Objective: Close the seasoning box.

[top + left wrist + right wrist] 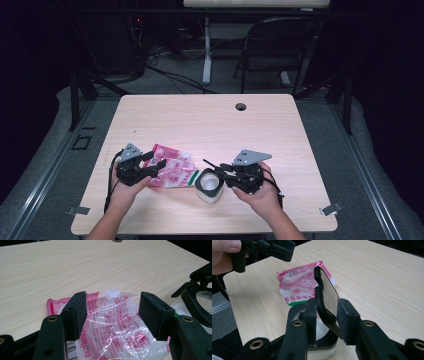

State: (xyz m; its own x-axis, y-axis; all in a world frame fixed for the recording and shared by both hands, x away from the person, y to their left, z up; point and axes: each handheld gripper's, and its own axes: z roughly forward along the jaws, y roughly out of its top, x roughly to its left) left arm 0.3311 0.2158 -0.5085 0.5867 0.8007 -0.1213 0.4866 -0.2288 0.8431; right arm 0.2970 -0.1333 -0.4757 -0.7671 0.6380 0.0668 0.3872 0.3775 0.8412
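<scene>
Jaws of the right gripper [325,320] are seen parted, with the hinged black lid [324,293] of the jar [209,186] standing upright between them; the lid's lower edge lies against the left pad, while a gap is seen at the right pad, so no clamping is shown. In the right gripper view the lid rises toward 12 o'clock from the jaw gap, and the jar's black collar sits just below the jaws at 6 o'clock. In the high view the jar stands on the table [210,120], touching the tips of the right gripper [214,167], which is held at 3 o'clock of the jar.

Jaws of the left gripper [113,315] are held wide apart over the bag [112,327], a clear plastic pouch printed in red and pink; whether the pads touch the film cannot be told. In the left gripper view the bag lies flat on the table between and beneath the two pads, extending toward 12 o'clock beyond them. In the high view the bag [172,172] lies between the left gripper [155,165] and the jar, at 9 o'clock of the jar and just beside it, with a green strip at the edge nearest the jar.
</scene>
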